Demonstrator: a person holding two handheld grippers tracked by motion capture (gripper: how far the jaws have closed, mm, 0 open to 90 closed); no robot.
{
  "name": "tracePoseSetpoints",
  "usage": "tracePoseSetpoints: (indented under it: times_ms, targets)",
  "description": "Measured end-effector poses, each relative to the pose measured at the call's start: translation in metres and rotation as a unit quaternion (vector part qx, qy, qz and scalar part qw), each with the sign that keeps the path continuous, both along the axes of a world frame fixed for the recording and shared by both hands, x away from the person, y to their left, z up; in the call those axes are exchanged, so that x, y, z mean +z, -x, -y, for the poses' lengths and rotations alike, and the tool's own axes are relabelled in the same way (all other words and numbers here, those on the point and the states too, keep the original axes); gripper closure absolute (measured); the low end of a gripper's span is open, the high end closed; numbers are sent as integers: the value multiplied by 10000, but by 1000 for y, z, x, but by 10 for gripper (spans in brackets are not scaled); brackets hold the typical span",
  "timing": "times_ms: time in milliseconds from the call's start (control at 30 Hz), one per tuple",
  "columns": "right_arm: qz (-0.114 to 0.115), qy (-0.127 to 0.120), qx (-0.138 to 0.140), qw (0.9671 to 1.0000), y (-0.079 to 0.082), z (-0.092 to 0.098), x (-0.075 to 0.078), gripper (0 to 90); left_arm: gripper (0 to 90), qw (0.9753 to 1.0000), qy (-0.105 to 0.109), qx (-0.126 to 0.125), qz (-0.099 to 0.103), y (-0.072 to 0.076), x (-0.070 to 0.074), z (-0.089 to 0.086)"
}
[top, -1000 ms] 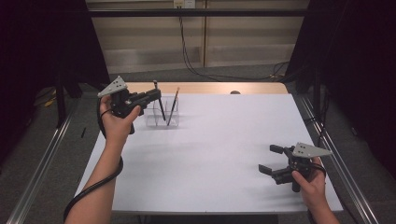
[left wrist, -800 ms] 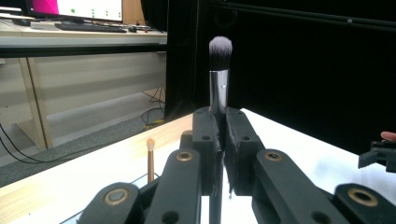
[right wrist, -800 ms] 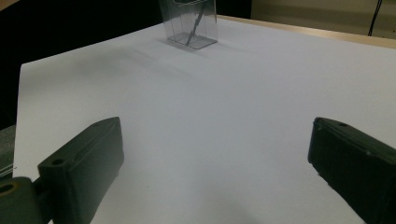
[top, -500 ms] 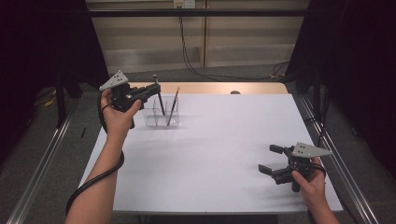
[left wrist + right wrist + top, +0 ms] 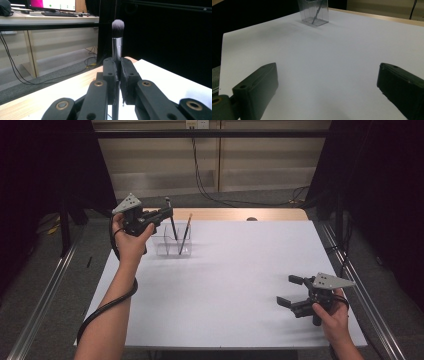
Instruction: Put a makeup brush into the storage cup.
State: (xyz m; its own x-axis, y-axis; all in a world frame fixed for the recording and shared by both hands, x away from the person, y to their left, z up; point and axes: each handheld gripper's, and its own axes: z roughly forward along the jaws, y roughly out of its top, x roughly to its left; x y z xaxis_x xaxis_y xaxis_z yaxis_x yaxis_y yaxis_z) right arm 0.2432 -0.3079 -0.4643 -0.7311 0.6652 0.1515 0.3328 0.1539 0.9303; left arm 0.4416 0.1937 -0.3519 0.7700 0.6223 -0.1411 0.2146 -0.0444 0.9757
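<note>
The left gripper (image 5: 162, 213), raised at the far left of the table, has its two black jaws pressed tight on the metal ferrule of a makeup brush (image 5: 117, 42), whose grey-tipped bristle head stands upright just above the jaws in the left gripper view. In the high view the brush's dark handle slants down into a clear plastic organizer box (image 5: 172, 245) that sits on the white table top (image 5: 230, 270) near the far left corner. A second, thinner brush with a wooden handle (image 5: 185, 233) leans inside the same box, just beside the held one. Well apart, at the near right edge, the right gripper (image 5: 294, 291) rests low over the table with its jaws spread wide and nothing between them.
</note>
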Motion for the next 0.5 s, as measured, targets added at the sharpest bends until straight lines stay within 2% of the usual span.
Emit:
tracePoseSetpoints:
  times_ms: [500]
  targets:
    - [34,13,-3,10000,0,1,1,31,837,9999,-48,126,24,-10,-2,10]
